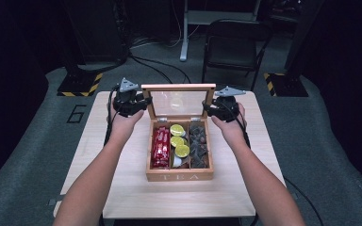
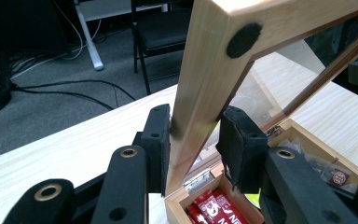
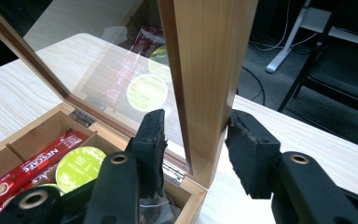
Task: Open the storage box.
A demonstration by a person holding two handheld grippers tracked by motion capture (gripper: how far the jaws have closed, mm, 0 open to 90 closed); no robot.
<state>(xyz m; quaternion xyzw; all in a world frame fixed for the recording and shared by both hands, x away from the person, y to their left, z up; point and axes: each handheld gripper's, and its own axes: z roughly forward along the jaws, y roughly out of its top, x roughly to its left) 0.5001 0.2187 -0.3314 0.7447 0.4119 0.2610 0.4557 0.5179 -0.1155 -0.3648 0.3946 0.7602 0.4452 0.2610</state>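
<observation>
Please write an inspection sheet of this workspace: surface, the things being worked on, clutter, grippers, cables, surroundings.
Surface: light wooden table, on grey floor.
Job's things: wooden tea box with a glass-paned hinged lid standing upright; inside are red sachets, round green-topped capsules and dark wrapped pieces.
Clutter: nothing seen.
Grippers: left gripper is clamped on the lid's side frame; right gripper straddles the opposite side frame, outer pad touching, inner pad seemingly just off the wood.
Cables: black cables lie on the floor behind the table.
Surroundings: black folding chair, white desk leg, yellow-black floor markings.
</observation>
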